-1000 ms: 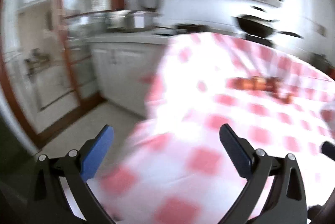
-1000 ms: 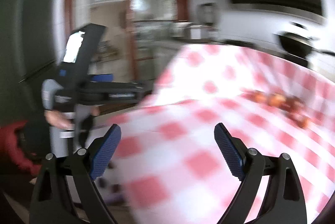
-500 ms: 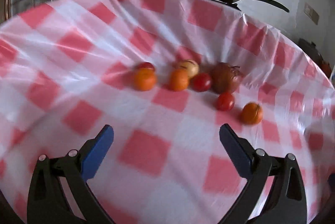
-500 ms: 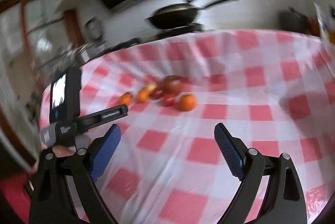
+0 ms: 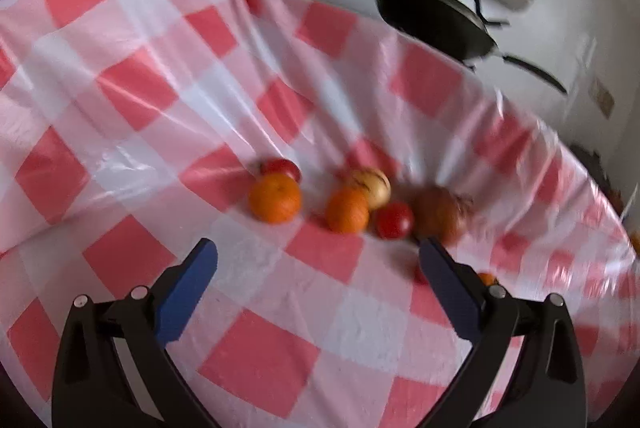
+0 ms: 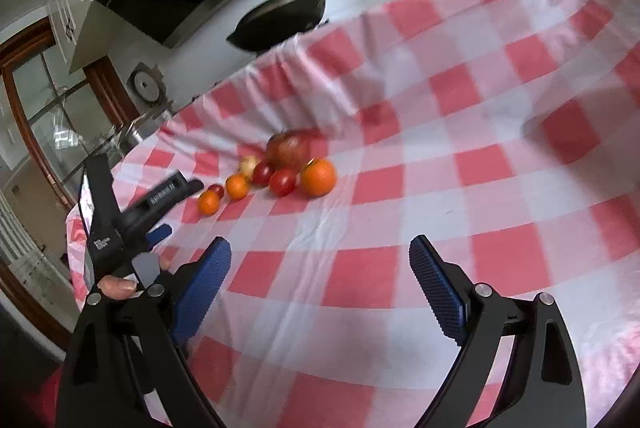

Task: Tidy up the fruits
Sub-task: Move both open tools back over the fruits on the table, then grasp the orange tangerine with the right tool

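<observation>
Fruits lie in a loose cluster on the table under a red-and-white checked plastic cloth, and the biggest of them, a brownish-red round fruit with a dry tuft at one end, serves as the landmark. In the right wrist view a large orange sits just beside it on the near right, with a red tomato touching that orange. A darker tomato and a pale yellowish fruit lie just left of the brown fruit. Farther left come a small orange, then another small orange with a small red tomato close behind it. All look whole, smooth and glossy.

Beyond the brown fruit, past the table's far edge, a black wok stands.

The right gripper hovers over bare cloth well short of the brown fruit, its blue pads spread wide with nothing between them. The left gripper is likewise wide apart and empty; its right finger overlaps the brown fruit in its own view, though contact cannot be judged.
</observation>
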Tool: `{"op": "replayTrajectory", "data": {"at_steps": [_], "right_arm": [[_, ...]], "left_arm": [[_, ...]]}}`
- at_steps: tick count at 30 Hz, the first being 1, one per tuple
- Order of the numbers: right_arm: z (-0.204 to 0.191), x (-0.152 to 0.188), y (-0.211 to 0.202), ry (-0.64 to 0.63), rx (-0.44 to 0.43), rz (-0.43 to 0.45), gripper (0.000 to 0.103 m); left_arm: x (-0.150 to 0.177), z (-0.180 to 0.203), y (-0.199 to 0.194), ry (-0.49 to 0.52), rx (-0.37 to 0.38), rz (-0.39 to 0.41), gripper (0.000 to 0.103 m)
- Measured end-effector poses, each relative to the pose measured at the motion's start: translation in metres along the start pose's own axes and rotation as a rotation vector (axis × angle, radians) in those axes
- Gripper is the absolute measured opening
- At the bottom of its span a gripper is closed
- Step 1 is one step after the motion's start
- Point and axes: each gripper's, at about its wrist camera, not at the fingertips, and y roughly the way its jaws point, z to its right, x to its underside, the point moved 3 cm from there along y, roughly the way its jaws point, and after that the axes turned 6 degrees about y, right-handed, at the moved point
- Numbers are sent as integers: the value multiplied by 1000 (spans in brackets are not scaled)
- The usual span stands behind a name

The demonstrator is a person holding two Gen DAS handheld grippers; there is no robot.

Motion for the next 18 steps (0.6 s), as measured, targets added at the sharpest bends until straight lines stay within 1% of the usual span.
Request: {"op": "replayTrajectory", "data": {"at_steps": [2,4,6,8,11,12,14,16,18], "right_arm": [[-11,-6,23,-70,60,-31,88],[-22,-13,51,-144,124,-57,88],[-26,-21,76,-167,187,-82,88],[-28,-27,104,-192,247,-136,86],[-33,-37,141,-245,319,-190,79],[-33,-39,149,-257,341,-196,74],[-34,-44,161,-279,366,-209,74],[-32,-48,171,-274,385,-224,71],[-29,-51,174,-256,372,-223,68]], "left_arm": [[-2,-7,1,-24,-5,-6,101],[-2,-17,0,-71,-11,-2,101],[-3,-25,-3,-109,-23,7,101],[-2,-31,0,-139,-33,-4,101],[-1,-35,4,-158,-33,-30,101],[-1,-35,5,-158,-34,-39,101],[0,-33,8,-151,-30,-54,101],[0,-30,10,-139,-19,-63,101],[2,-24,12,-114,-2,-75,101]]}}
